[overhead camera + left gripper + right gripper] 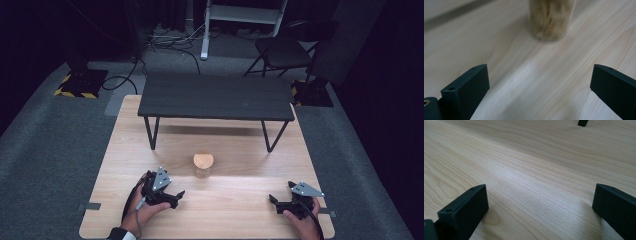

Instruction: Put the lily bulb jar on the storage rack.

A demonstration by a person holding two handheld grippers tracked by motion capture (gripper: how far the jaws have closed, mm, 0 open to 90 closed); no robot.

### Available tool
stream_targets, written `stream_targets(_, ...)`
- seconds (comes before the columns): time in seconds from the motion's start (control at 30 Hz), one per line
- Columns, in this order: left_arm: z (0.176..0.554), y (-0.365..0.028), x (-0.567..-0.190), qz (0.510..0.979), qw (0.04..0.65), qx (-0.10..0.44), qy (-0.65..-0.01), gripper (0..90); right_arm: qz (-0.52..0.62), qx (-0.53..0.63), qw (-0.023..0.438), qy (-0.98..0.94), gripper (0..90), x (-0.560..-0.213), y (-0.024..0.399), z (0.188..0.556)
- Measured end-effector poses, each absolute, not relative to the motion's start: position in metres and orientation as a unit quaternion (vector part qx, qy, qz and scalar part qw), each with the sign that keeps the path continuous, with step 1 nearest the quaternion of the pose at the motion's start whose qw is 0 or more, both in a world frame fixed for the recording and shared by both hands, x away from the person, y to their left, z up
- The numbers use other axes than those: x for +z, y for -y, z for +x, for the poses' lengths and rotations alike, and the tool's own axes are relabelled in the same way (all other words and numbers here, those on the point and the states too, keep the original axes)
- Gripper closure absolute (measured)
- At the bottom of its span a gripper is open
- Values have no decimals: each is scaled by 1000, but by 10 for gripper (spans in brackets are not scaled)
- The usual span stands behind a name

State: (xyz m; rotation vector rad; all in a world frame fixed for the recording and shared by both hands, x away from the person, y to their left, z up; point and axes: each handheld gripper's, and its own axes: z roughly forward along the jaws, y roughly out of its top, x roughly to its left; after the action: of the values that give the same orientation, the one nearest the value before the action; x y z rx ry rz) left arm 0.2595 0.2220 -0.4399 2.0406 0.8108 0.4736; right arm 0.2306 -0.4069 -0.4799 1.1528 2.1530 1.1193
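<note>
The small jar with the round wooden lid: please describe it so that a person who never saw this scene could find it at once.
Start at the light wooden table, which carries a low black bench on thin legs. In front of that bench, near the table's middle, stands the small clear jar with a round wooden lid, upright and alone. It is the only loose object there, closer to the left gripper than to the right gripper.

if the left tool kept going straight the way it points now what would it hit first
Probably the jar with the wooden lid. It stands ahead of the left tool, slightly right of centre between the open jaws, with bare table between. Depth is hard to judge.
</note>
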Motion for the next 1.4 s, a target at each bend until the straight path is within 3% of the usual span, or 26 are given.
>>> stream_targets(0.37,302,-185,-406,840,426,162,-295,22,418,406,226,-781,0,-480,407,230)
stream_targets(1.0,341,-156,-415,843,433,134,-290,25,418,406,225,-781,0,-480,408,230)
stream_targets(1.23,346,-145,-419,844,427,154,-285,100,418,406,225,-781,0,-480,408,230)
stream_targets(1.4,345,-145,-423,841,430,170,-281,225,418,406,225,-781,0,-480,408,230)
